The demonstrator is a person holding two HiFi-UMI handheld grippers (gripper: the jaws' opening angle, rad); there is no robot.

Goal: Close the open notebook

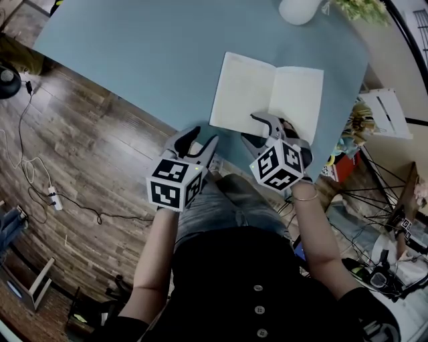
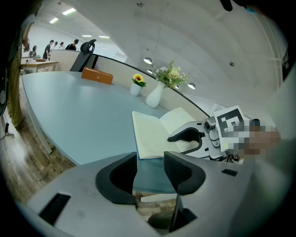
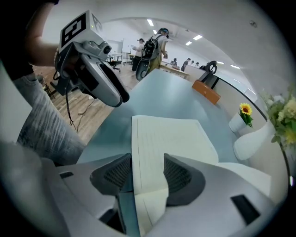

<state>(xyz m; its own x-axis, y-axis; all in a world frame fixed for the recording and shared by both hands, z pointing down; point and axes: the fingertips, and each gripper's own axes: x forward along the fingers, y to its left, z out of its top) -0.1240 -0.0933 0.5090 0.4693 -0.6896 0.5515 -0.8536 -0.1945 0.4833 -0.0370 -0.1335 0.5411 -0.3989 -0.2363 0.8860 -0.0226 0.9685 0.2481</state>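
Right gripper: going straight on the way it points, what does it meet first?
The open notebook. Its near page edge lies between the right gripper's parted jaws, so paper comes first, probably almost at once. The exact gap is unclear.

Blue-grey table [image 1: 134, 53] fills the upper frame in the head view. Dark wood-plank floor [image 1: 87, 167] lies left of it, with a white power strip [image 1: 52, 197] at the left edge. Left gripper view: a white vase of flowers [image 2: 155, 95], a small sunflower pot [image 2: 136, 86] and a brown box [image 2: 97, 75] along the far table edge. Ceiling strip lights [image 2: 69, 11] upper left.
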